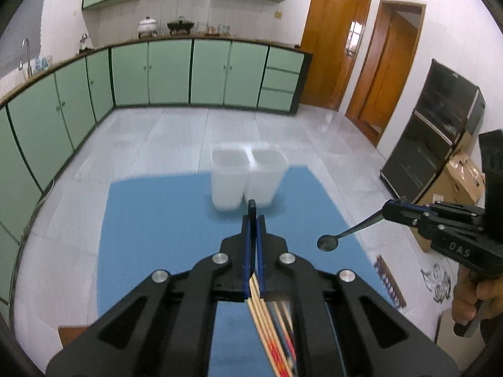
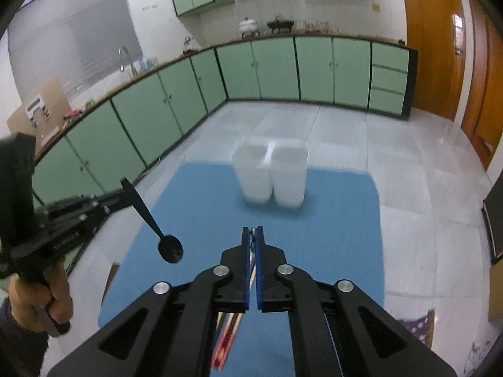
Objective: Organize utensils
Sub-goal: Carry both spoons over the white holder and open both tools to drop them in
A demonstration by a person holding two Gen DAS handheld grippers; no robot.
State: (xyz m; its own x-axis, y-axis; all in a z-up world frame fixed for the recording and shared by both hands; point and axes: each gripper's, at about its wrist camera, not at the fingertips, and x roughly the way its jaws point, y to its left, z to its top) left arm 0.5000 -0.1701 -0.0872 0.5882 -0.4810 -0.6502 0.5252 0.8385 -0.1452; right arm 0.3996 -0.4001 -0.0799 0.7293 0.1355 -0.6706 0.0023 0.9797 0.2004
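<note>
Two white translucent containers point(image 1: 248, 176) point(image 2: 270, 176) stand side by side at the far end of a blue mat point(image 1: 157, 220) point(image 2: 330, 220). My left gripper point(image 1: 253, 220) point(image 2: 122, 194) is shut on the handle of a black spoon point(image 2: 169, 248), whose handle end point(image 1: 251, 207) pokes up between the fingers. My right gripper point(image 2: 251, 231) point(image 1: 385, 210) is shut on a metal spoon point(image 1: 327, 242), with its bowl hanging down over the mat. Both grippers hover above the mat, short of the containers. A bundle of chopsticks point(image 1: 270, 330) point(image 2: 226, 339) lies on the mat beneath the grippers.
The mat lies on a pale surface with a tiled floor beyond. Green cabinets point(image 1: 169, 75) run along the far and left walls. Wooden doors point(image 1: 333, 47) and a black shelf unit point(image 1: 433, 132) with a cardboard box point(image 1: 462, 176) stand to the right.
</note>
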